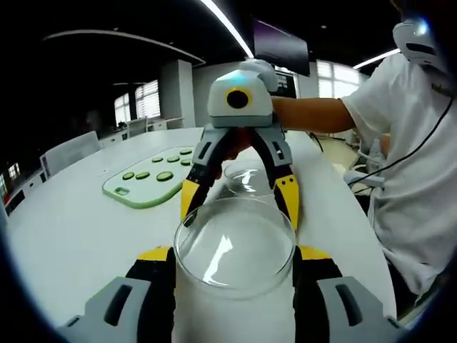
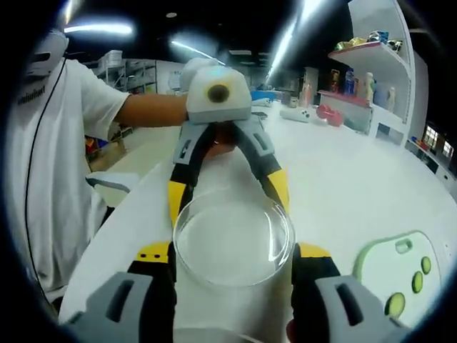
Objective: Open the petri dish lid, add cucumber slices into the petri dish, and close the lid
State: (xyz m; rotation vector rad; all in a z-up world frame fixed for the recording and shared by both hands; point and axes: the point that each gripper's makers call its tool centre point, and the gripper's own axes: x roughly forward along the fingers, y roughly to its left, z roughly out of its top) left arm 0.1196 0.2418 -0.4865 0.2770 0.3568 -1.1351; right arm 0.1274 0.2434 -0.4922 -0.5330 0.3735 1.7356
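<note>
The left gripper view looks forward along its own jaws, low over the white table (image 1: 71, 236), straight at the opposite gripper (image 1: 243, 168) close ahead. The right gripper view faces back the other way, equally close. The 2 views share the table, the green cutting board (image 1: 146, 179) and the person's white shirt (image 1: 410, 164).

Clear glass petri dish lid (image 1: 234, 246), pale green board (image 1: 146, 182), dark green cucumber slices (image 1: 165, 176), white table (image 1: 71, 236)
</note>
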